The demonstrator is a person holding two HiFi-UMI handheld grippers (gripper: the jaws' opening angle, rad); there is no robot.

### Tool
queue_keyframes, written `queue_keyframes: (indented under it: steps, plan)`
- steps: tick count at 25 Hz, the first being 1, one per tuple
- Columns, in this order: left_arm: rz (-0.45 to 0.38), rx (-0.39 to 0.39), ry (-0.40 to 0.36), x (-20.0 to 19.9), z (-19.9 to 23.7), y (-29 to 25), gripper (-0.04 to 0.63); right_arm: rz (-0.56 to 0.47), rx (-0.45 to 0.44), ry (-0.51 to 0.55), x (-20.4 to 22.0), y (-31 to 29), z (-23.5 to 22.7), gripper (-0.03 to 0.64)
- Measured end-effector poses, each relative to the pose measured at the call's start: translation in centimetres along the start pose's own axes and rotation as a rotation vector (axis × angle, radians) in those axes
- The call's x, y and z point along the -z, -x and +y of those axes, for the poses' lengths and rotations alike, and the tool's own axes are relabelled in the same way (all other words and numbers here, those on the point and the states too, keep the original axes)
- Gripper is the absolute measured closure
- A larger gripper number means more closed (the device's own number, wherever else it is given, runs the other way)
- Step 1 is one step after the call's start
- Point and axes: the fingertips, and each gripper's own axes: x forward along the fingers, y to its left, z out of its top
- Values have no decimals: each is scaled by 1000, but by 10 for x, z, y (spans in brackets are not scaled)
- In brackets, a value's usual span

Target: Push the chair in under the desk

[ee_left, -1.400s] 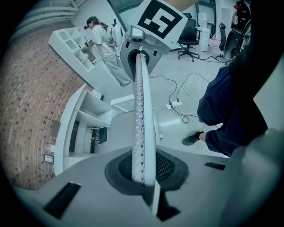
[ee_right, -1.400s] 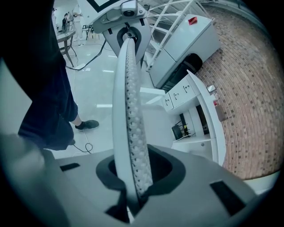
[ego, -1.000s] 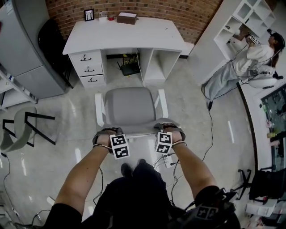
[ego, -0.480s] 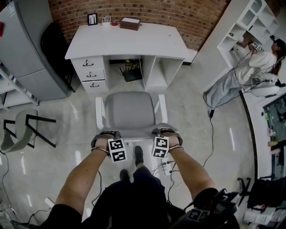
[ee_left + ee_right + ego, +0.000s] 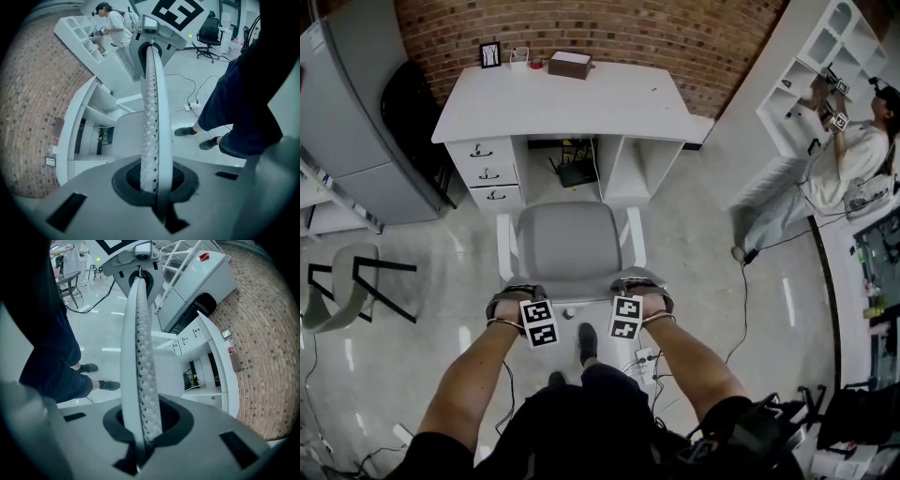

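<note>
The chair has a grey seat and white arms, and faces the white desk, its front edge at the desk's knee opening. Each hand holds a gripper at the top of the chair's back. My left gripper is shut on the back's left part. My right gripper grips the right part, its jaws still closing. In the left gripper view the perforated chair back runs edge-on out of the left gripper. The right gripper view shows the same chair back clamped in the right gripper.
A router sits in the desk's opening, drawers to its left. A brown box and a photo frame stand on the desk. Grey cabinet and folding chair at left. Power strip behind. A person at the white shelves.
The chair has rolled a little nearer the desk with both grippers on its back. My feet have stepped forward. The person at the right has risen toward the shelves.
</note>
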Motion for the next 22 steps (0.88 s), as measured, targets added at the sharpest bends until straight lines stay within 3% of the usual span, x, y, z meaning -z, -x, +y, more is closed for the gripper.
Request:
queue_keyframes:
  steps: [22]
  plan:
    - [78,-3,53,5,98,-39,581,-18,-3,46,3,-44,-98,584]
